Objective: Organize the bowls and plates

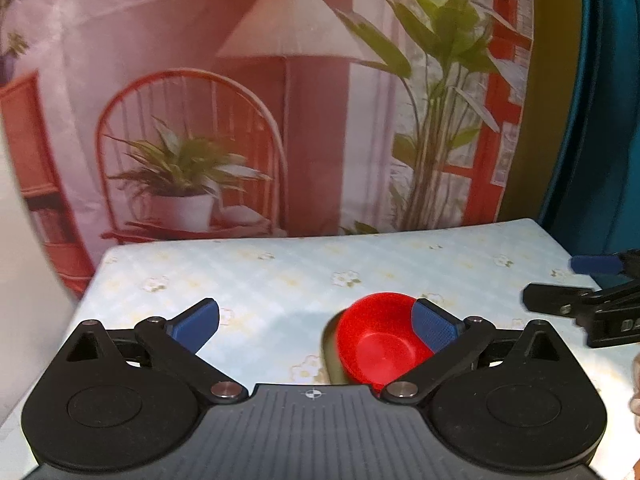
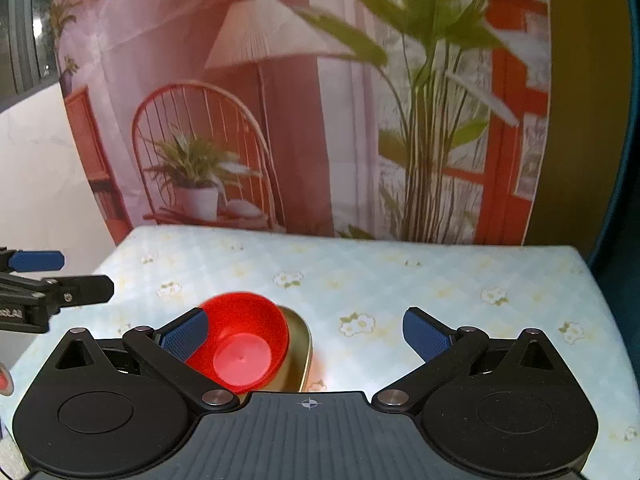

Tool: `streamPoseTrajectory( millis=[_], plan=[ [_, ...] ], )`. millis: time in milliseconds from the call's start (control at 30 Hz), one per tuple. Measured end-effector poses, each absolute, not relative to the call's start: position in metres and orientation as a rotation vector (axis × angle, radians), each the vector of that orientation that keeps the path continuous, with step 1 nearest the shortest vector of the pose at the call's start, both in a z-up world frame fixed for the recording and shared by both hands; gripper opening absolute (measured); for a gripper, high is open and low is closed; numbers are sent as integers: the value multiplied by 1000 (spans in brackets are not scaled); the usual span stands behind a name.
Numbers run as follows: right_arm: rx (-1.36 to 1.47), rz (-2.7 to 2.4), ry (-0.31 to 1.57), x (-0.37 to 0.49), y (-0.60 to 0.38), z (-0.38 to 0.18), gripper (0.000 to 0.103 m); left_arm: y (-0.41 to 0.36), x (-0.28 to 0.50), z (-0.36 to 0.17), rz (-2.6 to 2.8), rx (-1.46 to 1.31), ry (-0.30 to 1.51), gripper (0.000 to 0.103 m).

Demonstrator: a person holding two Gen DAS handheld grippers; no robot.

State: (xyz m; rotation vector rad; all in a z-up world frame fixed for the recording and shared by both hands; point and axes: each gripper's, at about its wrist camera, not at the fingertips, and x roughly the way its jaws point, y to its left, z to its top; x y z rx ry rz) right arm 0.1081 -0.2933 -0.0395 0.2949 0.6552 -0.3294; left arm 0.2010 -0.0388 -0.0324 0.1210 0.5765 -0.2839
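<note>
While grippers gape, one red bowl [image 2: 244, 344] tops one gold plate [image 2: 298, 360].

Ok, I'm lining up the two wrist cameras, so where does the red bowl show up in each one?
Left wrist view: the red bowl sits low and right of centre, partly behind the left gripper's right finger.
Right wrist view: the red bowl sits low and left of centre, in a gold dish, beside the right gripper's left finger.
Shared landmark: the flowered tablecloth, under the bowl in both.
</note>
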Motion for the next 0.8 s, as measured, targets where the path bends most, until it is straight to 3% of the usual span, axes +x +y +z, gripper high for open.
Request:
streamPoseTrajectory(
  millis=[800],
  plan=[
    [163,-355,440,24,-210,46,103,-10,64,38,-73,137,315,103]
  ],
)
